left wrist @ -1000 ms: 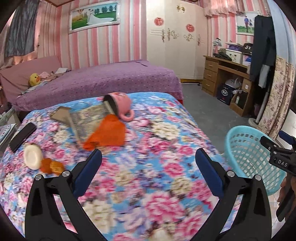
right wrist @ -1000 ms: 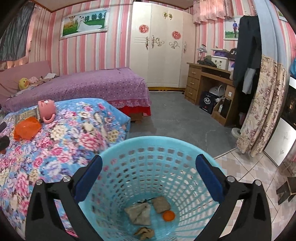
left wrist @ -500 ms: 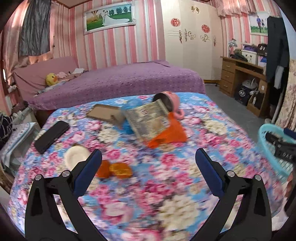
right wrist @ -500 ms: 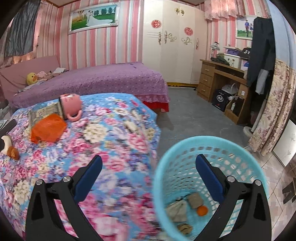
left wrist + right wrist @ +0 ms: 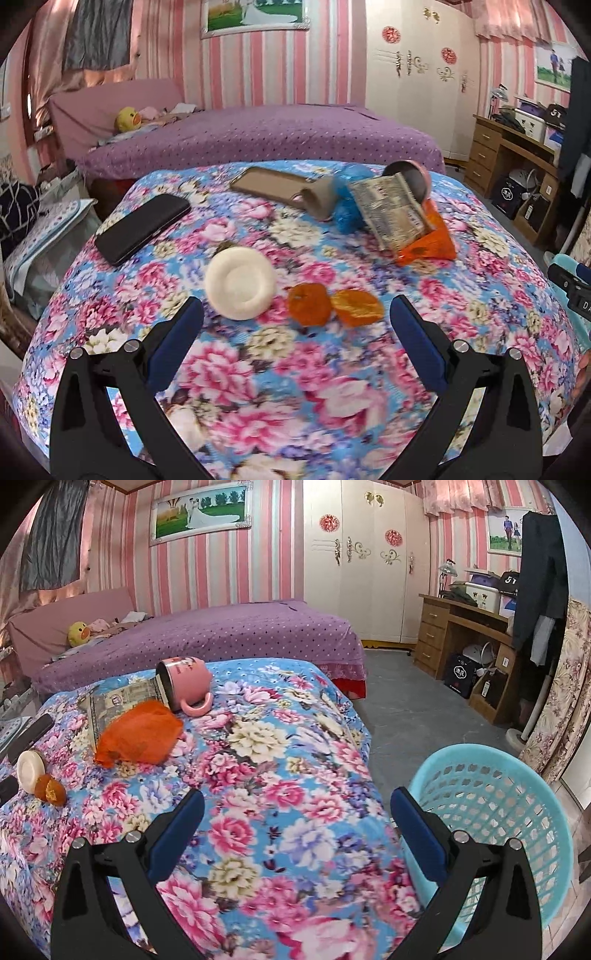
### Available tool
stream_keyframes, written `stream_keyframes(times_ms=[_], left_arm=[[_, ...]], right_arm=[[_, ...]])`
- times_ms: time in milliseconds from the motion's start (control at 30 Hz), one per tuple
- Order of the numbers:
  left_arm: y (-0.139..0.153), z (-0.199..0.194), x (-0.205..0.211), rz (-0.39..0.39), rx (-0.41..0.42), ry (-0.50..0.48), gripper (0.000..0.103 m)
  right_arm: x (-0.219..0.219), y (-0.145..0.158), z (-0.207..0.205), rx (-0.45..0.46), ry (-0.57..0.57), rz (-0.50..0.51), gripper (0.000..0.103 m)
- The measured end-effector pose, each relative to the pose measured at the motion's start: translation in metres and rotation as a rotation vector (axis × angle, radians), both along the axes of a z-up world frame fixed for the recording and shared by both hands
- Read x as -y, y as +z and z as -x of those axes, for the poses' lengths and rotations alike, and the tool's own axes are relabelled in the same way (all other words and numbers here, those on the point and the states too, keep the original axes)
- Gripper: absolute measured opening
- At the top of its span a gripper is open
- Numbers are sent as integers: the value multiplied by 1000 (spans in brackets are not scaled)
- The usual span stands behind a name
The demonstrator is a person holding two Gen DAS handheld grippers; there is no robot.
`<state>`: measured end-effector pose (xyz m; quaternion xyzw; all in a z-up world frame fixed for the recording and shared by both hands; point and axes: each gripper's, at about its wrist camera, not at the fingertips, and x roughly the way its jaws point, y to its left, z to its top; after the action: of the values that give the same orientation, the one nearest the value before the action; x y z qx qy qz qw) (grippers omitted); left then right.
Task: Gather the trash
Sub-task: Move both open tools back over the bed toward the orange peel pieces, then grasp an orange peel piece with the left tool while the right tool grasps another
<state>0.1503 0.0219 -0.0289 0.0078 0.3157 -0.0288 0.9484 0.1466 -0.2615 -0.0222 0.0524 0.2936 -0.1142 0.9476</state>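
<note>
a: which step is being carried out here?

b: a fresh piece of trash is being lined up. the left claw point(image 5: 295, 314) is being held wide open and empty above the flowered bed point(image 5: 369, 362), with the two orange peels point(image 5: 334, 303) lying just ahead between its fingers, beside a white round lid point(image 5: 240, 282).

a: and the right claw?

b: the right claw point(image 5: 297, 806) is also being held wide open, with nothing gripped, over the bed's near corner. the blue basket point(image 5: 524, 775) is being kept just to its right, on the floor beside the bed.

a: what is being called for next?

b: probably the left claw is to be lowered over one peel and closed on it; the peels are touching, so one may be nudged while the other is being taken. a carry across to the basket is then needed.

a: what is being held in the containers?

b: the basket's inside is hidden from here, so its contents cannot be told. the pink mug point(image 5: 184, 681) is lying on its side at the far end, its mouth against a folded newspaper point(image 5: 388, 210), with an orange bag point(image 5: 142, 738) just in front. nothing can be made out inside it.
</note>
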Motion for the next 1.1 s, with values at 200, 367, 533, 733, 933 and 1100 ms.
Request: stream_keyframes(times_ms=[200, 367, 533, 733, 933, 1100], left_arm=[[-5, -1, -14, -11, -19, 12, 97], [-17, -5, -25, -27, -57, 20, 97], [-25, -12, -30, 12, -98, 1, 93], [-35, -30, -12, 14, -163, -43, 68], [-41, -46, 3, 27, -206, -67, 55], [-43, -52, 7, 48, -218, -83, 31]], right_arm=[[-16, -4, -10, -14, 19, -6, 98], [-26, -5, -16, -21, 33, 0, 98], [-27, -7, -19, -23, 51, -34, 98], [-26, -10, -21, -31, 65, -43, 98], [-15, -11, -20, -32, 54, -74, 98], [-18, -12, -21, -37, 63, -76, 98]])
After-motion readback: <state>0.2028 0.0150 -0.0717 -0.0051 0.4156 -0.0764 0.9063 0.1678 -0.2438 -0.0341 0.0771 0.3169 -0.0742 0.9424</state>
